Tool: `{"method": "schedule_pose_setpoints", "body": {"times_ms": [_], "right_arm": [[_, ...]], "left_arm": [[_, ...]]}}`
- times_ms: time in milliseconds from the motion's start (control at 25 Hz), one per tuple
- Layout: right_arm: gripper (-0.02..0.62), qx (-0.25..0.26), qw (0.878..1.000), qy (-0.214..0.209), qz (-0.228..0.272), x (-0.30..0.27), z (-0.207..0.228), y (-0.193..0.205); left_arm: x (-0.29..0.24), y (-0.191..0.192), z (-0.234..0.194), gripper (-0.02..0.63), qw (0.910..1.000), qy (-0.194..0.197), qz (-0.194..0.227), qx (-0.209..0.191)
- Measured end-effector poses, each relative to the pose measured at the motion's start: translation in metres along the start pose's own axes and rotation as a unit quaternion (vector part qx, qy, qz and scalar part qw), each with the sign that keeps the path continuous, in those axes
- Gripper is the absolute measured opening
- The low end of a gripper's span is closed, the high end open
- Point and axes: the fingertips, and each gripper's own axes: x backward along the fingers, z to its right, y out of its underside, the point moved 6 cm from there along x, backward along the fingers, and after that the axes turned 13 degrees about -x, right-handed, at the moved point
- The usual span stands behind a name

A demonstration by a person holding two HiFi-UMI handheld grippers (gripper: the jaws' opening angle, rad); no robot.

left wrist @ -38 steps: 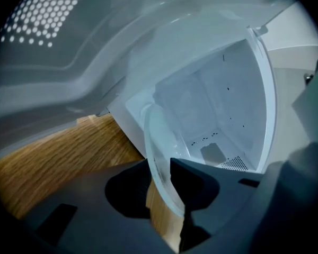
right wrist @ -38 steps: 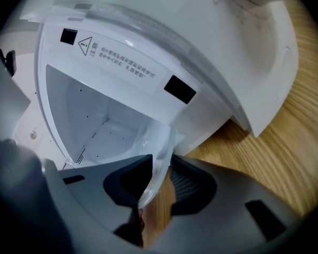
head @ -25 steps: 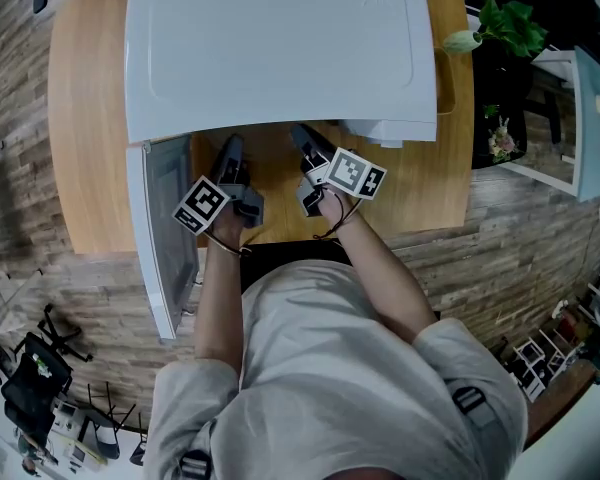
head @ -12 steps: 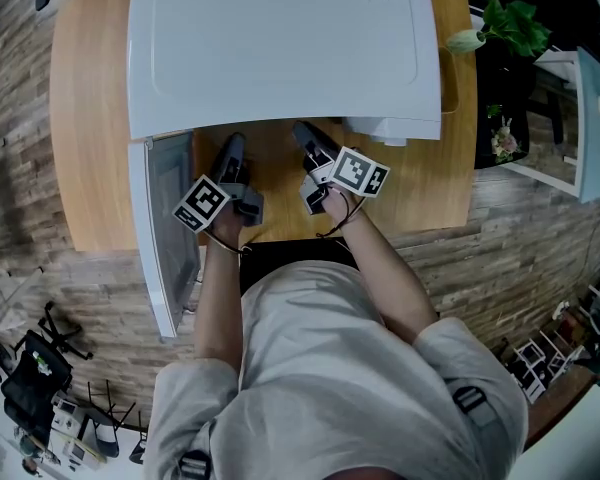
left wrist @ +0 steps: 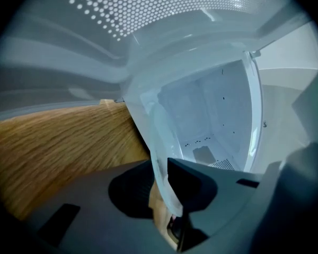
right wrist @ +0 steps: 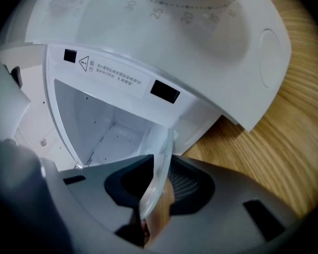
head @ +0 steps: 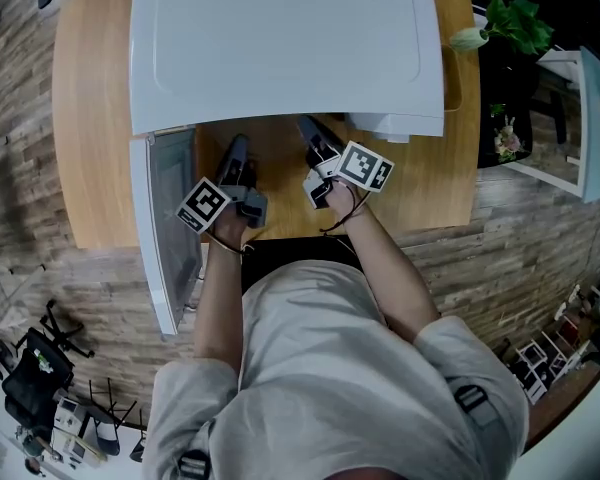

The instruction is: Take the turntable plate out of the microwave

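Clear round glass turntable plate [left wrist: 144,107] was likely heavy, slick, brittle; left tongs [left wrist: 159,165] and right tongs [right wrist: 161,163] just closed, pinched its rim at 7 and 5 o'clock.

I am looking down on the microwave [head: 280,48] sitting at the back of the table [head: 90,168], its door [head: 170,228] hanging open on the left. The turntable plate [left wrist: 159,142] is projecting before the cavity mouth, over the table. A plant [head: 515,23] is standing right of the table.
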Motion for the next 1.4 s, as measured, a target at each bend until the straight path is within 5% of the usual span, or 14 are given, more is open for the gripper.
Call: {"method": "schedule_pose_setpoints", "body": {"times_ms": [200, 1400], "right_arm": [[0.086, -0.006, 1.0, -0.007, -0.007, 0.004, 0.0, 0.006], [0.075, 0.006, 0.999, -0.034, -0.01, 0.016, 0.0, 0.011]], "left_arm": [[0.003, -0.004, -0.003, 0.11, 0.9996, -0.009, -0.001, -0.026], [0.01, -0.002, 0.0, 0.092, 0.9994, -0.01, 0.031, -0.006]]}}
